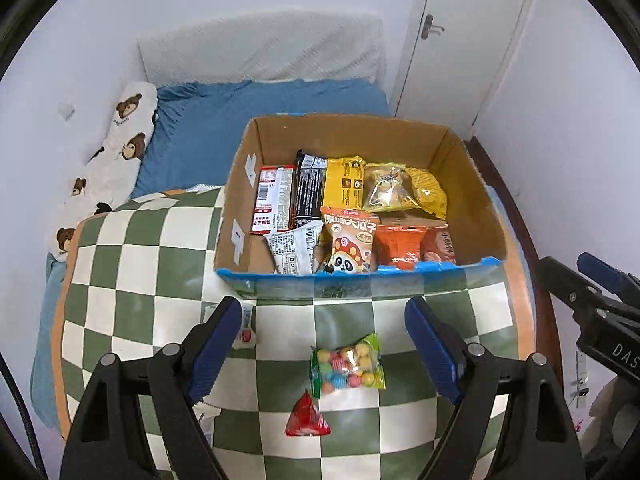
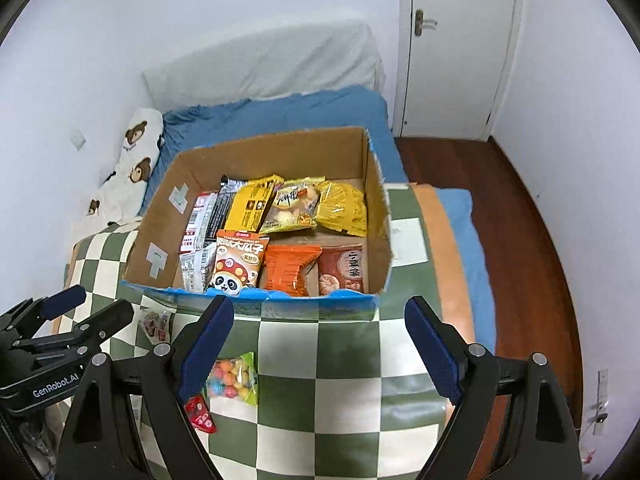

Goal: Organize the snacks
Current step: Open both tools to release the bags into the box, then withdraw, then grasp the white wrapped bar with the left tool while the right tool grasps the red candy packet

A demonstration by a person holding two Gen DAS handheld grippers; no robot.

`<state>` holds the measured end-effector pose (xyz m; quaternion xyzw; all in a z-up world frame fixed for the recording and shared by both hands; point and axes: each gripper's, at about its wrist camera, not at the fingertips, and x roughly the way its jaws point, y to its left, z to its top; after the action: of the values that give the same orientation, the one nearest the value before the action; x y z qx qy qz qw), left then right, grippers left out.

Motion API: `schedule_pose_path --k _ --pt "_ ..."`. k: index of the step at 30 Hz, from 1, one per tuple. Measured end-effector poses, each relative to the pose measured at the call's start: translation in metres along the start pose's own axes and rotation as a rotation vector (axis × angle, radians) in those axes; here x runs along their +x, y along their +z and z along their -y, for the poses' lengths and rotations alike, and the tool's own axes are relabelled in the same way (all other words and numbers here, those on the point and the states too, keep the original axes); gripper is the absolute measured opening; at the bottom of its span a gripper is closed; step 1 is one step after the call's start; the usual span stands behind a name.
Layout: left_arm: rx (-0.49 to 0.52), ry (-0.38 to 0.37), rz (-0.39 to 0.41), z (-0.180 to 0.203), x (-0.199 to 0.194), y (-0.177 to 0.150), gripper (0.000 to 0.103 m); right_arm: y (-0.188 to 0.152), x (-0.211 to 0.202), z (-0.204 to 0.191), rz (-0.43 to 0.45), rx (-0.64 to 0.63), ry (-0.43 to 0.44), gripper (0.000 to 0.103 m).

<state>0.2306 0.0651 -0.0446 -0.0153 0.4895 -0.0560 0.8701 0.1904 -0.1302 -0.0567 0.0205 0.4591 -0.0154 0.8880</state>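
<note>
A cardboard box [image 1: 472,184] [image 2: 280,148] holds several snack packets and stands on a green-and-white checkered blanket [image 1: 132,264] [image 2: 320,360]. A clear bag of coloured candy balls [image 1: 348,364] [image 2: 234,378] and a red triangular packet [image 1: 307,416] [image 2: 200,416] lie on the blanket in front of the box. A small packet [image 1: 245,336] [image 2: 154,322] lies further left. My left gripper [image 1: 324,344] is open and empty, above the candy bag. My right gripper [image 2: 320,344] is open and empty, to the right of the candy bag.
The blanket lies on a bed with a blue sheet [image 1: 224,120] and a bear-print pillow [image 1: 120,140] by the left wall. A white door [image 2: 460,40] and wooden floor [image 2: 532,240] are to the right.
</note>
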Motion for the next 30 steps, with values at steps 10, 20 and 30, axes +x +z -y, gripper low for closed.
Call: schedule_pose_path --k 10,20,30 --pt "0.034 0.031 0.136 0.009 -0.058 -0.02 0.083 -0.027 -0.079 -0.01 0.135 -0.016 0.006 0.09" --pt "-0.012 0.048 0.152 -0.008 -0.077 -0.036 0.083 -0.043 -0.107 -0.021 0.146 0.013 0.069 0.097" --pt "-0.111 0.257 -0.107 -0.115 -0.007 -0.11 0.083 -0.125 0.022 -0.066 -0.27 0.097 0.252 0.097"
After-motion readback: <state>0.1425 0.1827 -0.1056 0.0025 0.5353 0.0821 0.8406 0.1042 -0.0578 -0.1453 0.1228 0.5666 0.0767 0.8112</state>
